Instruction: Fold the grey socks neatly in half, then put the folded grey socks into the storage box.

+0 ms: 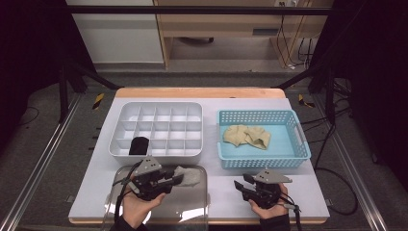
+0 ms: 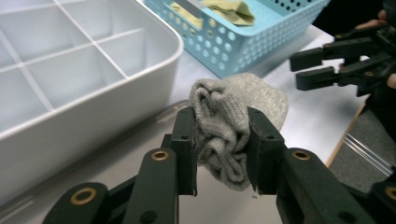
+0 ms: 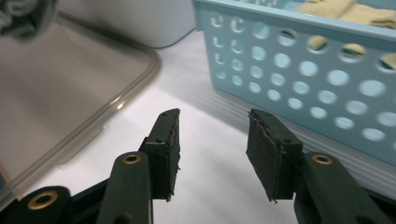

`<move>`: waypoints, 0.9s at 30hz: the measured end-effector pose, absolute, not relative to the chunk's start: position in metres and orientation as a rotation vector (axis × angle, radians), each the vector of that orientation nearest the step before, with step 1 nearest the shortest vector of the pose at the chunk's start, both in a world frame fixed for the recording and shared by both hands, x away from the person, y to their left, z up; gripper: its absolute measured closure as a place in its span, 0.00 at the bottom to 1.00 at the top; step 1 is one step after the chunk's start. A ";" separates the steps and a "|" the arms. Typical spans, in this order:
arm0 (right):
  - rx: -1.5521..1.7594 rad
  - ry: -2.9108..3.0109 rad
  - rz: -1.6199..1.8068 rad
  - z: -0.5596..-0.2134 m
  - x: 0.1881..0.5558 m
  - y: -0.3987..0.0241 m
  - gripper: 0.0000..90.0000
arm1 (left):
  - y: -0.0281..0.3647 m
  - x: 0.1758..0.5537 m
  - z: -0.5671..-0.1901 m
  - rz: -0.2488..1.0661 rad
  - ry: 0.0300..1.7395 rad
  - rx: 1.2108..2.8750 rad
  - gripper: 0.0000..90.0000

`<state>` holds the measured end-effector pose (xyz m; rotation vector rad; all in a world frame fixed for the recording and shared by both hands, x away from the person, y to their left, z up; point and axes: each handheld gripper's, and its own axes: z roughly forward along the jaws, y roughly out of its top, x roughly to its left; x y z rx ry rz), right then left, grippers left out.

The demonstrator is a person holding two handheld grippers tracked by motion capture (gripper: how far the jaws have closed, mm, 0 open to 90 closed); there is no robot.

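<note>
Between black jaws, bunched grey knit sock (image 2: 224, 135), ribbed folds

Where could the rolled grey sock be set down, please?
Most compartments of the white divided tray are free; the near-left one holds a black roll. Bare table lies between the clear lid and right tongs. The blue basket holds beige socks.

A strip of bare table (image 1: 214, 192) is left open at lower centre of the high view, hemmed in by the clear lid (image 1: 190, 207) at left, the white divided tray (image 1: 159, 153) and the blue basket (image 1: 262, 162) above.
</note>
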<state>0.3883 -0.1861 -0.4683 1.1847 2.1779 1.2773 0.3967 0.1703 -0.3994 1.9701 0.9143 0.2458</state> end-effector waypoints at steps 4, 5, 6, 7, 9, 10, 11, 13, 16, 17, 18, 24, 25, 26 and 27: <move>1.208 2.161 1.276 -0.469 0.387 -0.192 0.59 | 0.180 0.400 -0.392 0.285 0.931 1.969 0.74; 1.206 2.158 1.275 -0.470 0.388 -0.194 0.58 | 0.183 0.401 -0.390 0.292 0.935 1.971 0.74; 1.212 2.153 1.274 -0.470 0.387 -0.195 0.58 | 0.186 0.402 -0.388 0.299 0.939 1.970 0.74; 1.218 2.150 1.275 -0.470 0.387 -0.196 0.58 | 0.189 0.404 -0.386 0.306 0.944 1.971 0.74; 1.226 2.148 1.271 -0.470 0.387 -0.199 0.58 | 0.195 0.407 -0.382 0.314 0.958 1.969 0.74; 1.229 2.148 1.268 -0.471 0.387 -0.199 0.58 | 0.199 0.409 -0.379 0.324 0.961 1.967 0.74; 1.235 2.148 1.263 -0.471 0.387 -0.200 0.58 | 0.202 0.411 -0.376 0.331 0.966 1.968 0.74; 1.244 2.150 1.263 -0.472 0.387 -0.201 0.58 | 0.207 0.415 -0.371 0.350 0.974 1.966 0.74; 1.247 2.150 1.256 -0.473 0.386 -0.202 0.58 | 0.213 0.420 -0.362 0.377 0.991 1.971 0.74; 1.246 2.150 1.257 -0.474 0.386 -0.202 0.58 | 0.215 0.423 -0.359 0.386 0.995 1.974 0.74; 1.244 2.150 1.258 -0.474 0.386 -0.202 0.58 | 0.217 0.425 -0.356 0.394 1.000 1.971 0.74; 1.251 2.148 1.252 -0.475 0.386 -0.204 0.57 | 0.222 0.439 -0.338 0.458 1.024 1.975 0.74; 1.245 2.148 1.249 -0.475 0.386 -0.204 0.57 | 0.222 0.441 -0.337 0.461 1.028 1.975 0.74; 1.249 2.147 1.250 -0.475 0.386 -0.204 0.57 | 0.222 0.443 -0.335 0.471 1.031 1.979 0.74; 1.248 2.147 1.252 -0.475 0.386 -0.204 0.57 | 0.221 0.445 -0.334 0.481 1.038 1.979 0.74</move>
